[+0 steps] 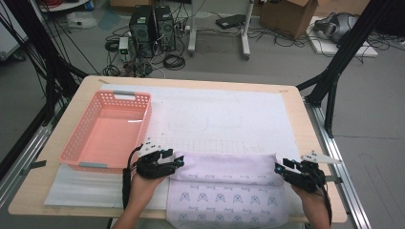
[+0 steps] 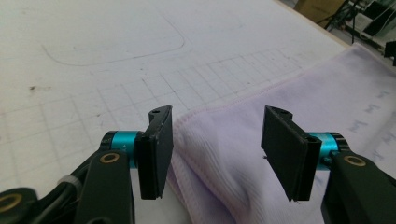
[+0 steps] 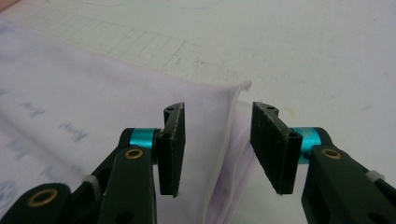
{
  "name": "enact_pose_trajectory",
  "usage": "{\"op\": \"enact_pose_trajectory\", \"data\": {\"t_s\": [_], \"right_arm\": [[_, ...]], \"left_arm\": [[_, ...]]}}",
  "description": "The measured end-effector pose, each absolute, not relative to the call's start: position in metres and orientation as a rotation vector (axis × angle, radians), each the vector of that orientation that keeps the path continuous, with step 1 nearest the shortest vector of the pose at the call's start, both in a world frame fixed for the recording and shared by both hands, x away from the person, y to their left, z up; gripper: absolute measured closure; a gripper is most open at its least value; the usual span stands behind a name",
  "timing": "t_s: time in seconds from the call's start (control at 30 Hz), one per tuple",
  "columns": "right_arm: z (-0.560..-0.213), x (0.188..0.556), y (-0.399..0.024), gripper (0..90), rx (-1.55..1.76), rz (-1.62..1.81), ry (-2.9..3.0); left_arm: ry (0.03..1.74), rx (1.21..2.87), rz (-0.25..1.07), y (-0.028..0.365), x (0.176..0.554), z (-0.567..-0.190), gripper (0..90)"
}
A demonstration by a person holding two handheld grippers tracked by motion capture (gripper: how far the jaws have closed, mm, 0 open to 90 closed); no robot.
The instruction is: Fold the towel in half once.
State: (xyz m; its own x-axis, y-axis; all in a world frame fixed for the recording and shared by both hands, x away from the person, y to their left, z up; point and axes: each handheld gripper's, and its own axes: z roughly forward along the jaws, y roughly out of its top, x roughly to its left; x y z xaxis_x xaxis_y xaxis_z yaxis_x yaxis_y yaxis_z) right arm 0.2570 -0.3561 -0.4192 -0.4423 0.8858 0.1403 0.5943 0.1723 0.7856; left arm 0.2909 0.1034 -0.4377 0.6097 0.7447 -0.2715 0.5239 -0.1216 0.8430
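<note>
Folded lilac towel (image 1: 228, 183) flat on the desk (image 1: 296, 102), near edge, right of pink basket (image 1: 107, 131); long axis left to right, fold band along far edge.

Left tongs (image 1: 179, 161) at towel's far-left corner, open, pads either side of the corner, not pressing; cloth lies between and below the jaws in the left gripper view, towel (image 2: 243, 154), left tongs (image 2: 217, 149).

Right tongs (image 1: 277, 168) at towel's far-right corner, open too, nothing gripped; corner hem runs up between the jaws in the right gripper view, towel (image 3: 93, 107), right tongs (image 3: 217, 149).

One tongs per end of the folded far edge, each equally near its own corner. Probably released after a fold; next fold likely crosswise, given the long axis.

Basket just left of left tongs, apart from towel.
</note>
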Motion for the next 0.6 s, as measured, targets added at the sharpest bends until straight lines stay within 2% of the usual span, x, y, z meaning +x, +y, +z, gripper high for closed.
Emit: {"op": "enact_pose_trajectory", "data": {"t_s": [0.07,0.1,0.17,0.2,0.23,0.3,0.6], "right_arm": [[-0.421,0.271,-0.35,55.3,1.403,1.112,2.113],[-0.422,0.277,-0.349,57.2,1.409,1.096,2.117],[-0.426,0.284,-0.347,67.7,1.418,1.063,2.136],[-0.428,0.286,-0.347,77.1,1.41,1.056,2.154],[-0.429,0.286,-0.348,83.0,1.403,1.054,2.166],[-0.429,0.282,-0.349,86.5,1.386,1.079,2.162],[-0.419,0.236,-0.36,86.5,1.314,1.194,2.109]], "left_arm": [[1.07,1.815,0.254,0.098,0.297,-0.442,54.3],[1.081,1.831,0.263,0.097,0.298,-0.444,61.7],[1.08,1.841,0.273,0.096,0.297,-0.445,78.4],[1.065,1.842,0.28,0.096,0.295,-0.445,83.1],[1.048,1.843,0.283,0.096,0.293,-0.444,84.7],[1.026,1.817,0.296,0.098,0.288,-0.442,85.4],[0.936,1.737,0.292,0.111,0.252,-0.429,83.7]]}}
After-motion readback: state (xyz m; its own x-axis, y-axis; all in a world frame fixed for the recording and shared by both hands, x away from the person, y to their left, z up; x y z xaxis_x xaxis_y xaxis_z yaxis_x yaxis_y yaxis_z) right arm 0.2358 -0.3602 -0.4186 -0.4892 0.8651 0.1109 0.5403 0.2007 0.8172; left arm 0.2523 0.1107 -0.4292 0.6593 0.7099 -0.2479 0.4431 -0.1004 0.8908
